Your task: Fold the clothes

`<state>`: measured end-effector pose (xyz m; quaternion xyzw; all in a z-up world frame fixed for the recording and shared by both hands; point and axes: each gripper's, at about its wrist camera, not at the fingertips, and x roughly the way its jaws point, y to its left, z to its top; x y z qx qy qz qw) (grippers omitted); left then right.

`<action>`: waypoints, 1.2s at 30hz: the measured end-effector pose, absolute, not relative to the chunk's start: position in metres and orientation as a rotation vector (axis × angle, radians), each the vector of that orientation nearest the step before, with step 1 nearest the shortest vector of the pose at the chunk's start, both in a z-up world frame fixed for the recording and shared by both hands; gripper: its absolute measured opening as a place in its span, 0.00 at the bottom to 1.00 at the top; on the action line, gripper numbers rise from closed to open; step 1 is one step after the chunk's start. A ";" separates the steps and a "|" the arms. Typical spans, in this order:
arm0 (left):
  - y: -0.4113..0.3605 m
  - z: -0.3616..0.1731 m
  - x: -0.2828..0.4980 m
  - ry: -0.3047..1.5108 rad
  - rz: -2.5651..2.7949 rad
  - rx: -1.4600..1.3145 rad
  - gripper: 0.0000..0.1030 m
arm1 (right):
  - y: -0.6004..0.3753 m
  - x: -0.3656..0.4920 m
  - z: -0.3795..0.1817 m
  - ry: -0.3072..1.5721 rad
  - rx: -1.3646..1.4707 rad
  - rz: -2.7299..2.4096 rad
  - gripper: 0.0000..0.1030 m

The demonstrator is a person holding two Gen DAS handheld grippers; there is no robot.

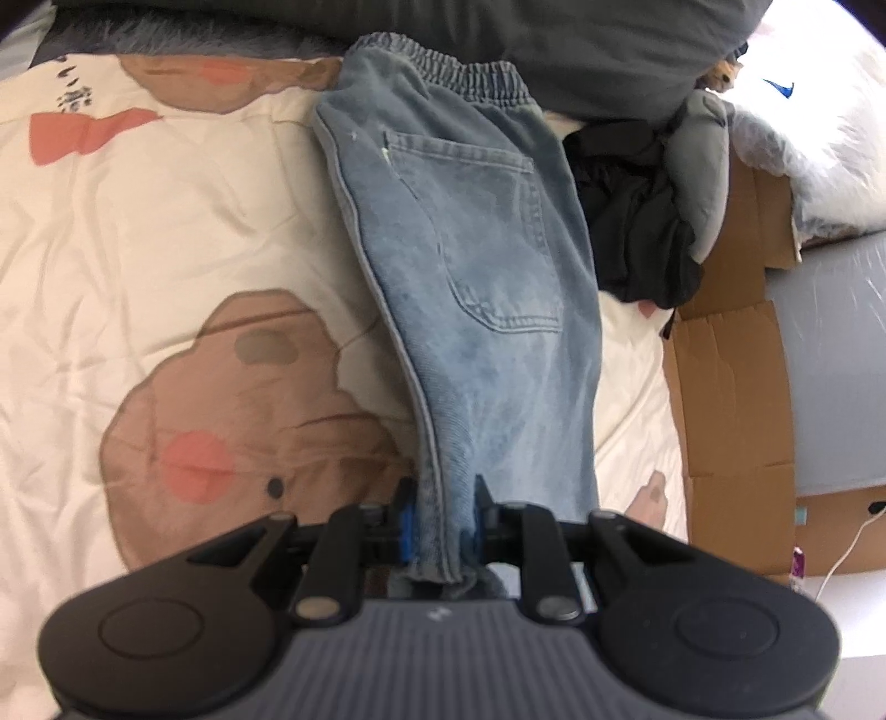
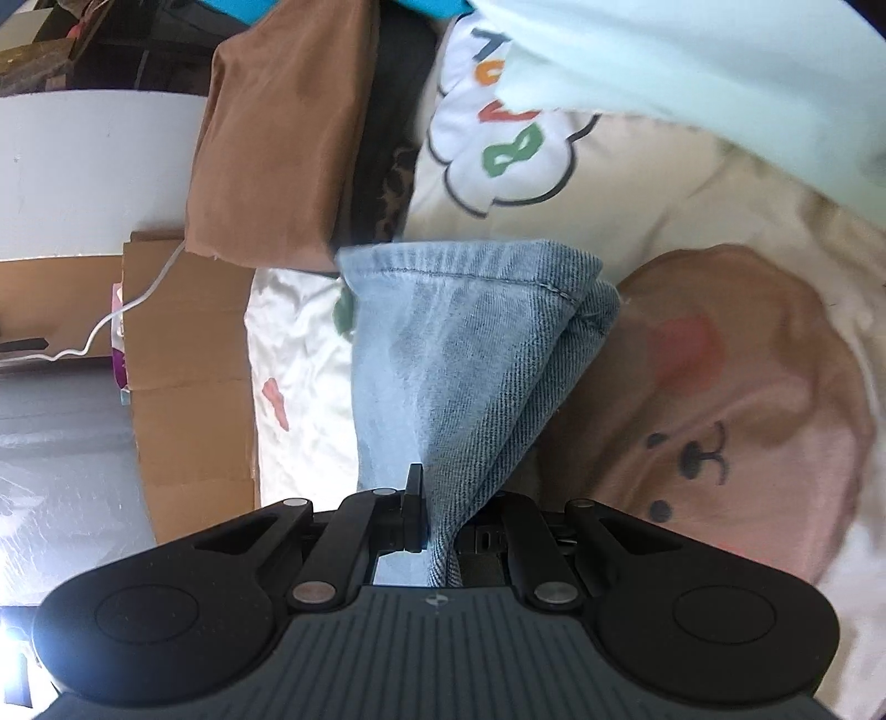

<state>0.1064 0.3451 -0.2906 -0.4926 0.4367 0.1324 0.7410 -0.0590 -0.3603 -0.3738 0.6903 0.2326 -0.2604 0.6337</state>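
A pair of faded blue jeans (image 1: 476,260) lies lengthwise on the cream bedspread (image 1: 155,232), elastic waistband at the far end and a back pocket facing up. My left gripper (image 1: 443,520) is shut on the near end of the jeans, the denim bunched between its pads. In the right wrist view, my right gripper (image 2: 440,520) is shut on a fold of the jeans (image 2: 459,354), and the hemmed leg end hangs out ahead of it above the bedspread (image 2: 720,387).
A dark grey pillow (image 1: 581,50) and a heap of black and grey clothes (image 1: 642,221) lie beyond the waistband. Flattened cardboard (image 1: 731,387) borders the bed. A brown cushion (image 2: 277,138), pale green cloth (image 2: 692,55) and a white cable (image 2: 111,321) lie ahead of the right gripper.
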 end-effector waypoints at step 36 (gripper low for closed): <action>0.326 -0.306 0.114 1.198 0.398 -0.810 0.52 | -0.401 -0.113 -0.366 0.497 1.460 -0.738 0.06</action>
